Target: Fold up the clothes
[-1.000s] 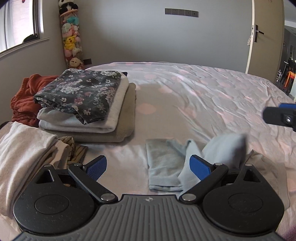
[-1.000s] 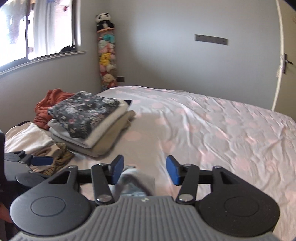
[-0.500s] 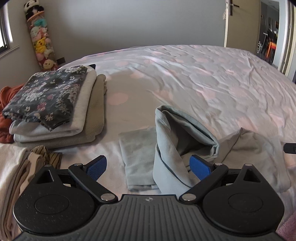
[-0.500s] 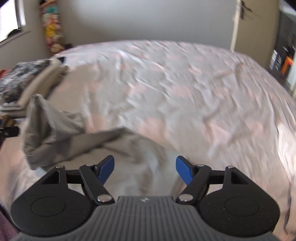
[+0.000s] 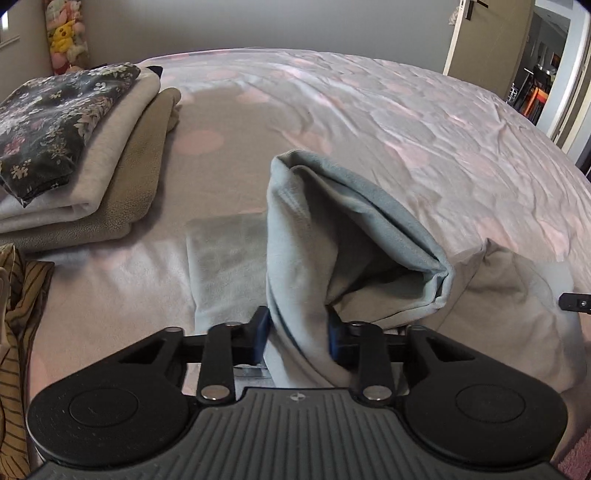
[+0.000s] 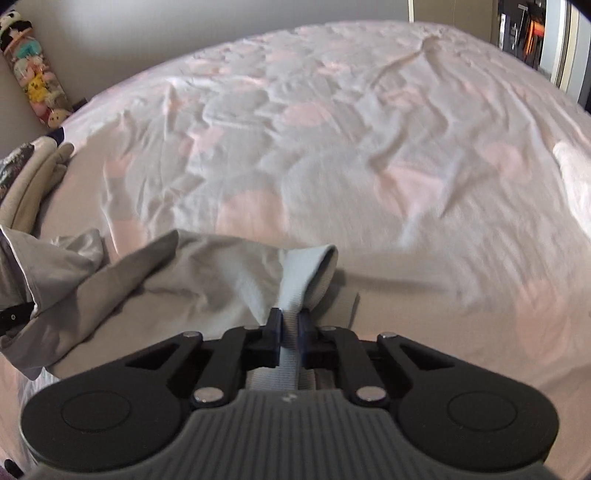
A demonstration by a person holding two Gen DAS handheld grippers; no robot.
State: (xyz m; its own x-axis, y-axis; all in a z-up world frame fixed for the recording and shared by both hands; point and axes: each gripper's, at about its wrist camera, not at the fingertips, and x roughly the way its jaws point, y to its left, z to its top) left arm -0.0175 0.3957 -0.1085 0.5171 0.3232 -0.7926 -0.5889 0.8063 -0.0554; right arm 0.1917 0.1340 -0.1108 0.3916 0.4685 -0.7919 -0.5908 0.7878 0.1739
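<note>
A pale grey-blue garment (image 5: 332, 236) lies partly bunched at the near edge of a bed (image 5: 406, 122) covered in a wrinkled sheet with faint pink spots, held at two places by hand-held grippers. In the left wrist view, the left gripper (image 5: 297, 332) at lower centre has its blue-padded fingers closing on a thick upright fold of the garment, the cloth filling the gap between them and rising to a peak at mid-frame. A flat part of the same garment rests on the sheet just left of that fold. In the right wrist view, the right gripper (image 6: 290, 332) at lower centre has its fingers closing on a narrow ribbed band of the garment, pinched between the pads, with the rest of the cloth trailing away to the lower left of the frame. At upper left of the left wrist view sits a stack of folded clothes (image 5: 85, 158), a dark floral piece on top of cream and tan layers. A striped tan cloth (image 5: 18, 314) shows at the left edge. Plush toys (image 5: 64, 33) stand against the wall in the upper left corner.
</note>
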